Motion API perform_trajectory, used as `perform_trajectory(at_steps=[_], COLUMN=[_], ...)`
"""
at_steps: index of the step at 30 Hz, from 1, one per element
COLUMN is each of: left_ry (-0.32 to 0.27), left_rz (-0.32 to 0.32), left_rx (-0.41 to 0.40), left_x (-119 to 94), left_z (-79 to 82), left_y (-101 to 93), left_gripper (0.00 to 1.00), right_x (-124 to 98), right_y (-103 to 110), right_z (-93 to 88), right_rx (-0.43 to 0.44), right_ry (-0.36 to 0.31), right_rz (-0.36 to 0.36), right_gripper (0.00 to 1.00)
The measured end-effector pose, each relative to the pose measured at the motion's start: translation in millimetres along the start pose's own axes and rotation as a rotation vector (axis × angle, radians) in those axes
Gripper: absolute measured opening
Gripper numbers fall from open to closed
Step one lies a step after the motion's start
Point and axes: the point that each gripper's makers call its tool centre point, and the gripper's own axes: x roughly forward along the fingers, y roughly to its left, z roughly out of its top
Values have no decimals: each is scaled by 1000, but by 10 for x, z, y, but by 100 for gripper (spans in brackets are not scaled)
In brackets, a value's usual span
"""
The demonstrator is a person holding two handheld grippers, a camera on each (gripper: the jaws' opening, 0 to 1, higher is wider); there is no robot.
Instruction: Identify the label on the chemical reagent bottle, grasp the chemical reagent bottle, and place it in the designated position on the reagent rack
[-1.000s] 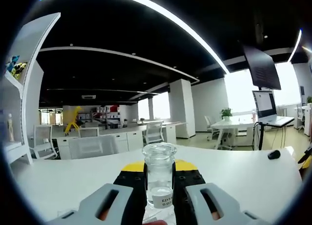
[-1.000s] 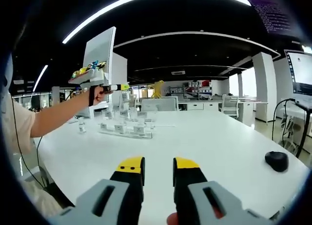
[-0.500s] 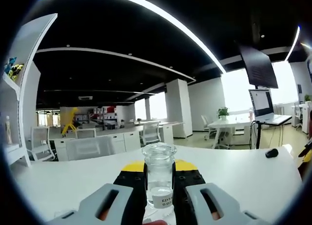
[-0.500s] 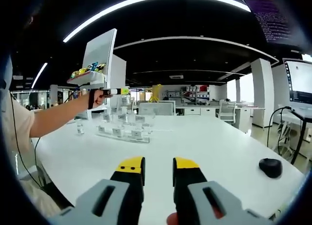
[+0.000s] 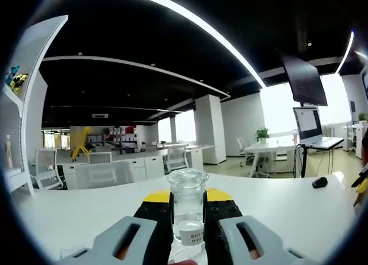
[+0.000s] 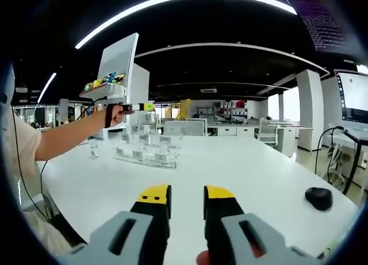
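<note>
Glass reagent bottle [image 5: 188, 210] upright in left gripper [image 5: 188, 216], arm outstretched.

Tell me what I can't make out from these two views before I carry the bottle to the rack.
- Bottle label, left gripper view: small print, partly cut off by the left claw's jaws; unreadable in full.
- Reagent rack labels, right gripper view: too far and small to read.
- Bottle's base, left gripper view: hidden between the jaws.
- Small bottles beside the rack, right gripper view: too small to identify.
</note>
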Motion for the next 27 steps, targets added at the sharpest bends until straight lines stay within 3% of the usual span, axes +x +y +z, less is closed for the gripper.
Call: perform_trajectory(at_steps=[16, 27], left_ry=[32, 22], left_rz=[-10, -13], left_rx=[-1, -11], left_x=[0, -45], left_z=[-85, -20], left_y=[-97, -110], left_gripper=[18, 18], right_x=[16, 49], right_y=[82, 135], right_z=[-26, -17], right_rx=[11, 14], right_ry=[-4, -6], right_rz=[20, 33], right_gripper=[22, 22])
